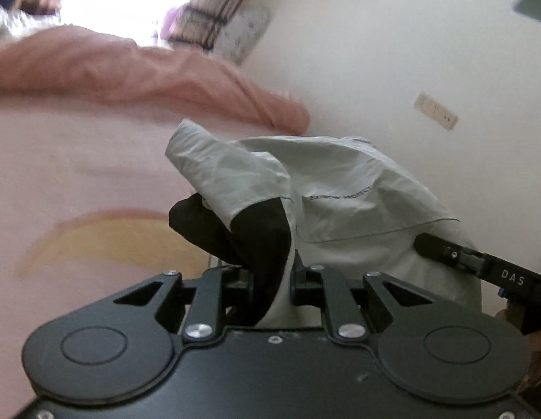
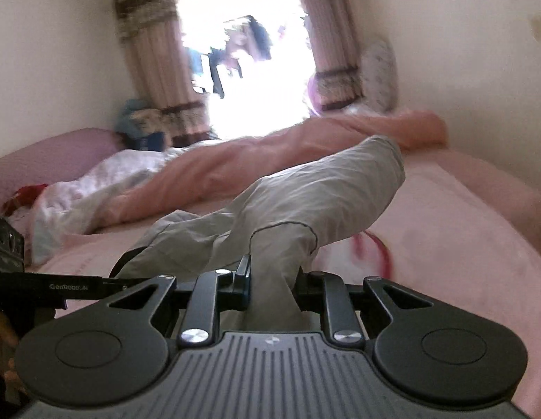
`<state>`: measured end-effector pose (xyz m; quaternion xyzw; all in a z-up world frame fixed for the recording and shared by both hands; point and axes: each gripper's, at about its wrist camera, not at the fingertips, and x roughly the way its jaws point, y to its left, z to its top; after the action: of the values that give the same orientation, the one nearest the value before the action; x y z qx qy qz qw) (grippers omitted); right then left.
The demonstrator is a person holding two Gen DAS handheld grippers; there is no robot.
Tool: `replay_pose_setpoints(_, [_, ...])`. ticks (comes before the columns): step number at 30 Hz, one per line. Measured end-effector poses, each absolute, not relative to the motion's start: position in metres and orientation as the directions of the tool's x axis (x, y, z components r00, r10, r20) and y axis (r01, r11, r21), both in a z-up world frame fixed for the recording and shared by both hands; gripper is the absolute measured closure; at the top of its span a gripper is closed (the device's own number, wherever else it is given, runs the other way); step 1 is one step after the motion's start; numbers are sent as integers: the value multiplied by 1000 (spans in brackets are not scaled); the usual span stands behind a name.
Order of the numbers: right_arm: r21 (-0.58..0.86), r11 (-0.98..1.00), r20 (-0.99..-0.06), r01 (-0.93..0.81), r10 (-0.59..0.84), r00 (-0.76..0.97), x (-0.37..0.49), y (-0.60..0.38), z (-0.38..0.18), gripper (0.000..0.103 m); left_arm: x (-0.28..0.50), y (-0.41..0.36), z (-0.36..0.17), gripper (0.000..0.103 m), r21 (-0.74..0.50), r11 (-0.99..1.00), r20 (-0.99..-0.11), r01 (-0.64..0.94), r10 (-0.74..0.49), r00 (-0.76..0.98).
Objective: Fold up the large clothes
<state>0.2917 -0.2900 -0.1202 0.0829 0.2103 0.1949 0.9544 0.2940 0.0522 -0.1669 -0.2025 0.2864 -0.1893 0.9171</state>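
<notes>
From the left wrist view, the left gripper (image 1: 272, 279) is clamped on a fold of the grey garment (image 1: 357, 202), with a black panel of that garment (image 1: 249, 241) bunched between its fingers (image 1: 303, 281). The cloth rises out of the grip and billows up and to the right, its pale fabric crossed by a thin dark seam and a line of small print that is too blurred to read. At the right edge of this view the right gripper (image 1: 434, 244) reaches in with its tip against the same garment; whether it pinches cloth cannot be told from here. Beneath and to the left lies the pink bed (image 1: 78, 160), with a peach quilt (image 1: 131, 73) heaped along its far side. Behind stand a cream wall (image 1: 375, 52), a wall socket (image 1: 436, 111) and a curtain (image 1: 214, 10) beside a very bright window.

From the right wrist view, the right gripper (image 2: 272, 282) is closed on a gathered bunch of the grey garment, which stands up between its fingers (image 2: 243, 276) and stretches away toward the middle of the bed (image 2: 462, 237) (a long tube of it, sleeve or leg I cannot tell, points toward the far right corner). The left gripper (image 2: 125, 281) comes in from the left edge, its tip at the garment's near left end. The quilt (image 2: 270, 153) runs across the far side of the bed, a white cover (image 2: 96, 181) lies crumpled toward the far left, and the window (image 2: 246, 70) glares between two curtains
</notes>
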Motion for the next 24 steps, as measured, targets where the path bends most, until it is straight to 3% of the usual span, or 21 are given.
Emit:
replay_pose_setpoints(2, [295,913,-408,-282,388,827,307,-310,-157,79,314,38,-199,82,-509,834,-491,214,-485,724])
replay_pose_setpoints(3, [318,916,-430,-247,371,823,315,-318,-176,73,323,34,-214,78,-517,832,-510,201,-488,708])
replay_pose_setpoints(5, [323,933,-497,-159,310,810,331,-331,-216,53,339,25,-244,44,-495,858,-560,136,-435,705])
replay_pose_setpoints(7, [334,935,-506,-118,284,814,331,-341,-235,39,343,26,-262,28,-481,874,-597,75,-389,701])
replay_pose_setpoints(9, [343,937,-464,-63,227,856,315,-347,-226,42,337,35,-257,27,-464,886,-597,14,-324,734])
replay_pose_setpoints(10, [293,956,-432,23,111,895,303,-344,-215,59,325,33,-245,28,-437,900,-584,-13,-272,765])
replay_pose_setpoints(12, [198,966,-301,169,-104,948,282,-329,-191,71,298,25,-211,21,-360,930,-485,-76,-117,867])
replay_pose_setpoints(14, [219,966,-196,138,-95,976,280,-313,-175,71,285,5,-185,0,-320,946,-370,-49,-77,926])
replay_pose_setpoints(16, [264,963,-188,56,-5,982,305,-296,-172,71,298,-23,-174,0,-298,953,-304,47,-141,942])
replay_pose_setpoints(18, [252,965,-222,67,-10,975,340,-280,-189,70,323,-52,-183,0,-247,965,-325,91,-171,930])
replay_pose_setpoints(22, [222,962,-424,161,-53,904,395,-275,-242,71,378,-86,-245,0,-61,997,-487,49,-72,870])
replay_pose_setpoints(24, [278,952,-418,131,-3,908,388,-282,-235,71,389,-77,-271,0,-120,992,-564,25,-89,821])
